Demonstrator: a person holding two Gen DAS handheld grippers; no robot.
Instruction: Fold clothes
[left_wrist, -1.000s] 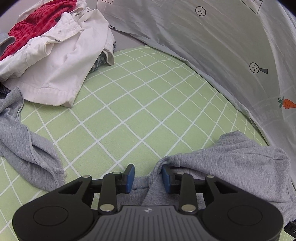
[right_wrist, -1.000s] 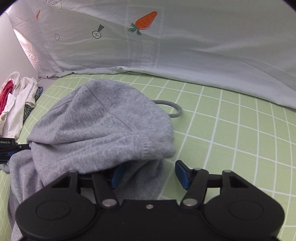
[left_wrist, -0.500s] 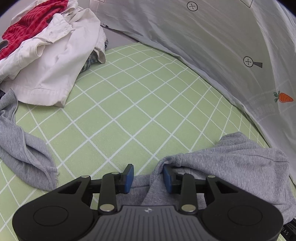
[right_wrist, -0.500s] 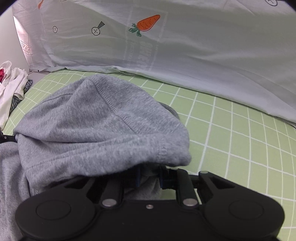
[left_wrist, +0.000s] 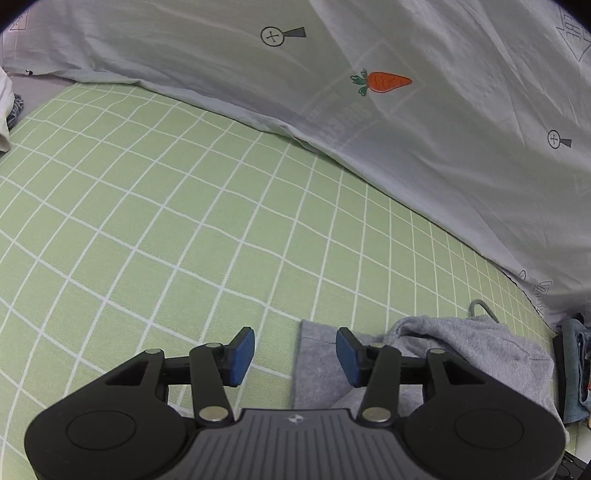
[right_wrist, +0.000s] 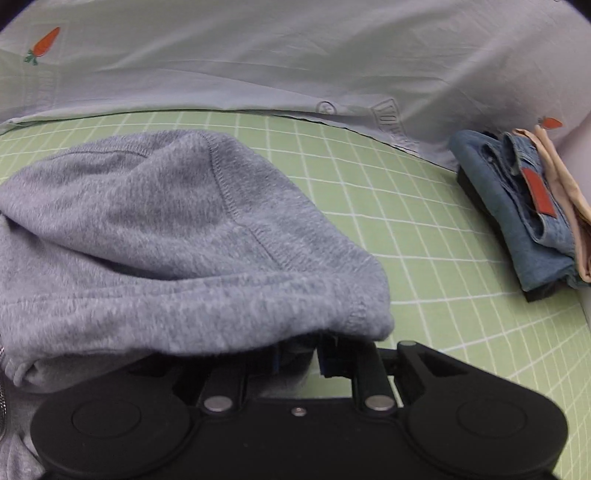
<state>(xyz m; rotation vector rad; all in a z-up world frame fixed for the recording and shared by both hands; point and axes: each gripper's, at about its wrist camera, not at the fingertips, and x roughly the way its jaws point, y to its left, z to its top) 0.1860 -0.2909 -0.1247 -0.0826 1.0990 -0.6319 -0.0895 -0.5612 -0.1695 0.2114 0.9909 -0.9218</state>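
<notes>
A grey hoodie (right_wrist: 166, 229) lies bunched on the green checked sheet (right_wrist: 424, 258), its hood draped over my right gripper (right_wrist: 300, 356). The blue pads of that gripper are shut on a fold of the grey fabric under the hood's hem. In the left wrist view the hoodie (left_wrist: 461, 343) sits at the lower right, with a drawstring loop (left_wrist: 484, 308) behind it. My left gripper (left_wrist: 295, 358) has its jaws opening. A straight edge of the grey fabric lies between them, close to the right pad, and neither pad presses on it.
A pale printed sheet with carrots (left_wrist: 406, 147) hangs along the back of the bed. A stack of folded jeans and a beige garment (right_wrist: 517, 221) stands at the right edge. A sliver of white clothes (left_wrist: 5, 110) shows at the far left.
Both views have swung right: the red and white clothes pile left the left view and the jeans stack came into the right view. Right jaws closed on the hoodie. Left jaws widened.
</notes>
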